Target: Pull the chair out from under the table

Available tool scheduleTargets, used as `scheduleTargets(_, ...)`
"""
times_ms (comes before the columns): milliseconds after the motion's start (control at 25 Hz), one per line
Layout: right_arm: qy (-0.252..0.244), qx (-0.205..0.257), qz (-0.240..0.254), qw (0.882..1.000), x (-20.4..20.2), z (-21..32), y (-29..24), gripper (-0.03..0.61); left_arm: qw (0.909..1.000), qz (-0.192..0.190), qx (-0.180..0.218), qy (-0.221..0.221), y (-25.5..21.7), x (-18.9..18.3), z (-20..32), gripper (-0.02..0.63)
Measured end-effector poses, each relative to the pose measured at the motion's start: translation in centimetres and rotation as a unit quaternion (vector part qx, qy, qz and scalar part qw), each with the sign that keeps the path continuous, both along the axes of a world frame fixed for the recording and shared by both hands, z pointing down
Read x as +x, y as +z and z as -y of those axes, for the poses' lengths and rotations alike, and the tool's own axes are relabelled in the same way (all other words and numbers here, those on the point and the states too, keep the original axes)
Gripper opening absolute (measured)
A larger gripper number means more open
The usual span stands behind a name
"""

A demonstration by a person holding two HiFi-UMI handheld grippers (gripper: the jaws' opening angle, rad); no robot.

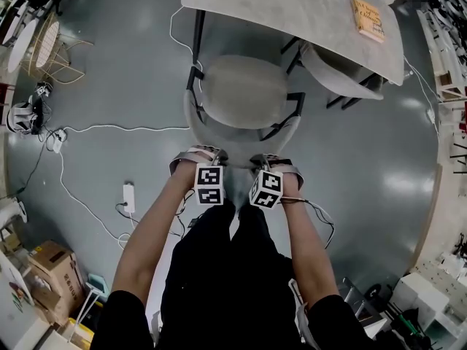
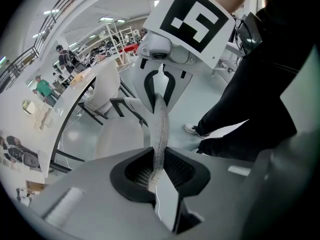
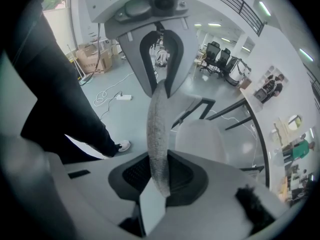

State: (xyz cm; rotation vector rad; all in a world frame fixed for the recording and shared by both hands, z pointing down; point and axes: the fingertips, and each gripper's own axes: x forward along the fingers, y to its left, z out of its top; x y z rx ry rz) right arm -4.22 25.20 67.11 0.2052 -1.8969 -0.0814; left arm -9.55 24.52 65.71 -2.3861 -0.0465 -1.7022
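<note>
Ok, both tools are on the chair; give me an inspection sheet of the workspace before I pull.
Surface: grey table, bare but for a book near its right end.
Job's things: chair, seat showing in front of the table edge; second chair tucked under at right.
Clutter: cardboard boxes at lower left.
Tools: left tool and right tool both shut on the chair's backrest rim.
Cables: white cable and power strip left of the chair.
Surroundings: glossy grey floor.
</note>
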Motion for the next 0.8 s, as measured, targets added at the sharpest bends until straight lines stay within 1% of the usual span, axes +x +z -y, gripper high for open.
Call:
scheduleTargets(480, 0.016, -0.002, 0.000, 1.000, 0.12, -0.67, 0.19, 0.080, 1.0000, 0.003, -0.009, -0.001, 0.20, 0.11, -0.73, 0.074)
scheduleTargets(680, 0.026, -0.004, 0.001, 1.000, 0.17, -0.72, 0.16, 0.094, 0.9998, -0.008, -0.002, -0.021, 0.25, 0.11, -0.64, 0.091)
scheduleTargets(800, 0.026, -0.004, 0.000, 1.000, 0.12, -0.78, 0.14, 0.115, 0.9993, -0.011, 0.000, -0.035, 0.36, 0.07, -0.45, 0.100)
